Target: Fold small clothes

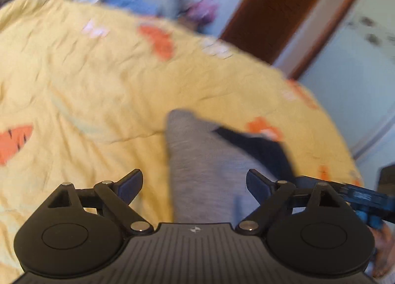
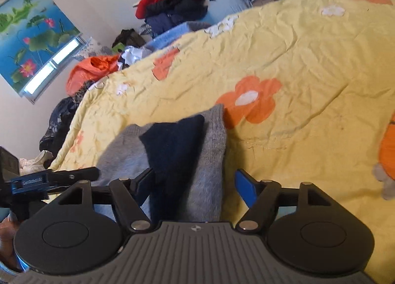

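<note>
A small grey garment (image 1: pixel 202 160) with a dark navy part (image 1: pixel 261 150) lies on the yellow flowered bedspread (image 1: pixel 86 74). My left gripper (image 1: pixel 195 185) is open, its jaws wide on either side of the grey cloth, just above it. In the right wrist view the same grey garment (image 2: pixel 209 160) lies folded with the navy part (image 2: pixel 177 150) on top. My right gripper (image 2: pixel 195 185) is open, with the cloth between its jaws. The left view is blurred.
The bedspread (image 2: pixel 308 61) fills most of both views. A heap of clothes (image 2: pixel 172 0) and an orange bag (image 2: pixel 91 71) lie beyond the bed's far edge. A brown door (image 1: pixel 284 7) stands at the right. The other gripper's blue handle (image 1: pixel 365 197) is at the right edge.
</note>
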The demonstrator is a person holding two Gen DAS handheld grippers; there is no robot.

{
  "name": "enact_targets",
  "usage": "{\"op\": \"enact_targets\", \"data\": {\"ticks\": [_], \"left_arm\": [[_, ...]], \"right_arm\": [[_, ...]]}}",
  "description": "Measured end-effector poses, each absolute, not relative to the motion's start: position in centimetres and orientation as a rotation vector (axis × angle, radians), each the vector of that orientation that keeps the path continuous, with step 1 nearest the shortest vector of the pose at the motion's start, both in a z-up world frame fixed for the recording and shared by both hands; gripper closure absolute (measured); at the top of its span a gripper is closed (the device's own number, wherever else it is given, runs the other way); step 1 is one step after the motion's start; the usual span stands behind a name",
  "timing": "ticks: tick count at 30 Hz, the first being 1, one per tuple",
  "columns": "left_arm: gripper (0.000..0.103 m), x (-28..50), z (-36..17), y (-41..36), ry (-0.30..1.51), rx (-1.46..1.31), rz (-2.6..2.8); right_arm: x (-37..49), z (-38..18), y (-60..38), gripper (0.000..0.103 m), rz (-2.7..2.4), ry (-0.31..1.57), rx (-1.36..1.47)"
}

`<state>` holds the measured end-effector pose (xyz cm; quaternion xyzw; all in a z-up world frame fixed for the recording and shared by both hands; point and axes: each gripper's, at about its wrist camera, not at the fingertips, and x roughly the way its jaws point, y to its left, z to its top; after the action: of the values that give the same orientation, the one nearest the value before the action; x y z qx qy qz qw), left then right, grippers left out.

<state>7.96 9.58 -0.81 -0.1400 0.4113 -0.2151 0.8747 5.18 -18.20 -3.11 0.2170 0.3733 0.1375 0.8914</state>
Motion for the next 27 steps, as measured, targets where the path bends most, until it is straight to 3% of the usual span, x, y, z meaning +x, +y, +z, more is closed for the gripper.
{"op": "enact_targets", "data": {"ticks": [2,5,7,8,9,15,17,18,19,24,25,26,27], "left_arm": [[0.000,6.4,0.2,9.5,0.844,-0.323,-0.480],[0.000,3.8,0.0,8.5,0.866,-0.349,-0.618],[0.000,2.2,-0.9,7.6,0.905,-0.334,-0.661],[0.000,1.5,-1.4,7.1,0.917,-0.304,-0.666],[0.000,0.9,-2.0,6.6,0.925,-0.256,-0.660],[0.001,-1.6,-5.5,6.6,0.955,0.091,-0.535],[0.001,-2.0,-4.7,8.0,0.956,0.014,-0.537],[0.000,-2.3,-4.0,8.7,0.942,-0.046,-0.560],[0.000,-2.8,-3.1,9.1,0.914,-0.077,-0.578],[0.000,-3.3,-0.9,8.2,0.866,-0.228,-0.732],[0.000,-3.0,-1.2,7.8,0.869,-0.269,-0.756],[0.000,-2.8,-1.7,7.2,0.883,-0.283,-0.752],[0.000,-2.5,-2.4,6.8,0.898,-0.282,-0.746]], "right_arm": [[4.1,-2.8,-18.0,0.017,0.281,0.775,0.395],[1.9,-3.4,-17.0,0.020,0.363,0.842,0.384],[-0.1,-3.5,-15.9,0.036,0.348,0.843,0.331],[-0.9,-3.6,-15.4,0.049,0.368,0.832,0.312],[-1.4,-3.9,-14.9,0.077,0.390,0.839,0.304],[-3.6,-4.2,-12.7,0.074,0.349,0.813,0.186],[-3.8,-3.7,-13.1,0.044,0.344,0.812,0.188],[-4.2,-3.3,-13.8,0.022,0.331,0.790,0.221],[-4.8,-2.8,-14.3,0.020,0.310,0.755,0.235],[-6.9,-2.7,-14.7,0.021,0.311,0.773,0.211],[-7.3,-3.0,-14.5,0.025,0.318,0.784,0.198],[-7.8,-3.3,-14.3,0.032,0.313,0.785,0.188],[-8.0,-3.6,-14.2,0.056,0.310,0.792,0.189]]}}
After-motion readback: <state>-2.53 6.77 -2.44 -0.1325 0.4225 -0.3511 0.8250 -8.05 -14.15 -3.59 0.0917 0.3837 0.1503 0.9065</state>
